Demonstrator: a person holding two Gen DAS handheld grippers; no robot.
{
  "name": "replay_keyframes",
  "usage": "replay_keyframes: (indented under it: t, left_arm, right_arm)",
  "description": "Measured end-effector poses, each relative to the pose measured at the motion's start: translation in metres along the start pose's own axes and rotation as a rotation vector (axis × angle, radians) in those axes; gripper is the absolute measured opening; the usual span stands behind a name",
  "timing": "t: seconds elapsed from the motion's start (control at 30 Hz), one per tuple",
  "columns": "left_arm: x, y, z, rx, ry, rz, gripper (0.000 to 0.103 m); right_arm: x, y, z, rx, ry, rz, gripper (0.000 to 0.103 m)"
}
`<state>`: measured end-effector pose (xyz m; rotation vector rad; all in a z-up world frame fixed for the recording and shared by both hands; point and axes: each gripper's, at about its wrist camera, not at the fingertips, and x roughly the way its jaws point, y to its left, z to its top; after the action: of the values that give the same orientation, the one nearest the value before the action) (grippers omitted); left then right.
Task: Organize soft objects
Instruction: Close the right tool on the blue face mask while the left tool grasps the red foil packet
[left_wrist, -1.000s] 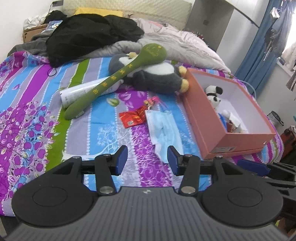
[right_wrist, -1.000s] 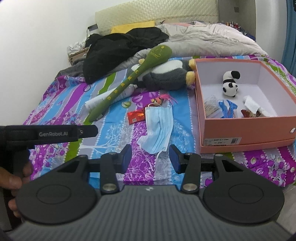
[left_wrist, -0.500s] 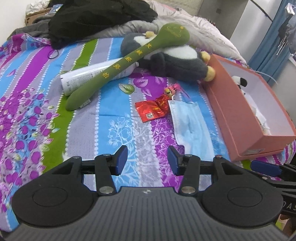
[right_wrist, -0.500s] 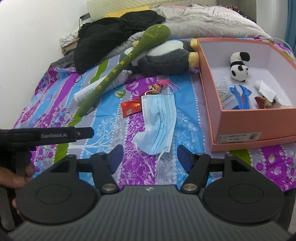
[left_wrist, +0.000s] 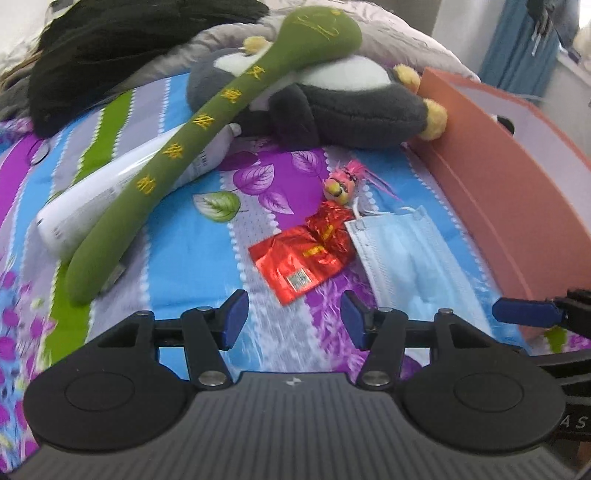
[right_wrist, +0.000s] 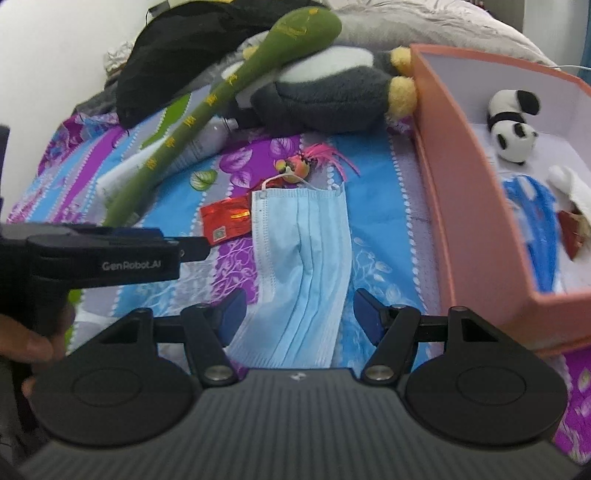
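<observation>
A blue face mask (right_wrist: 303, 266) lies flat on the striped bedspread, its near end between the spread fingers of my right gripper (right_wrist: 299, 319), which is open and not touching it. My left gripper (left_wrist: 293, 319) hovers over the bedspread just short of a red foil packet (left_wrist: 303, 254); its jaws are opening with nothing between them. Beyond lie a small pink feathered toy (left_wrist: 341, 182), a long green plush (left_wrist: 207, 125) and a grey penguin plush (left_wrist: 343, 103). The pink box (right_wrist: 469, 206) on the right holds a small panda toy (right_wrist: 511, 125).
A white tube (left_wrist: 122, 184) lies under the green plush. Black clothing (right_wrist: 192, 48) and a grey quilt (left_wrist: 406, 40) are heaped at the bed's far end. A hand (right_wrist: 26, 343) holds the left gripper's handle at the left edge of the right wrist view.
Both grippers have come down and forward toward the bed, so the mask, packet and plush toys look much larger. Both pairs of jaws stand wider than a second ago.
</observation>
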<state>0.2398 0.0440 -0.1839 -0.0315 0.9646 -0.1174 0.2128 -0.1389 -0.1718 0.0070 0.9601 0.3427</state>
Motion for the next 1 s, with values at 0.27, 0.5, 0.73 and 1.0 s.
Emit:
replay_keyframes:
  t: [0.27,0.5,0.73,1.0]
  left_arm:
    - [0.035,-0.001,0.005,0.089,-0.006,-0.055,0.065]
    - [0.044,0.003,0.013,0.114,-0.029,-0.07,0.067]
    - [0.047,0.001,0.022,0.144,-0.051,-0.098,0.073]
    - [0.058,-0.005,0.032,0.19,-0.064,-0.153,0.075]
  right_arm:
    - [0.037,0.007,0.001,-0.087,0.02,-0.033,0.066]
    - [0.045,0.007,-0.001,-0.127,0.004,-0.039,0.047]
    - [0.034,0.006,0.003,-0.105,-0.033,-0.063,0.012]
    - [0.028,-0.005,0.005,-0.068,-0.043,-0.095,0.011]
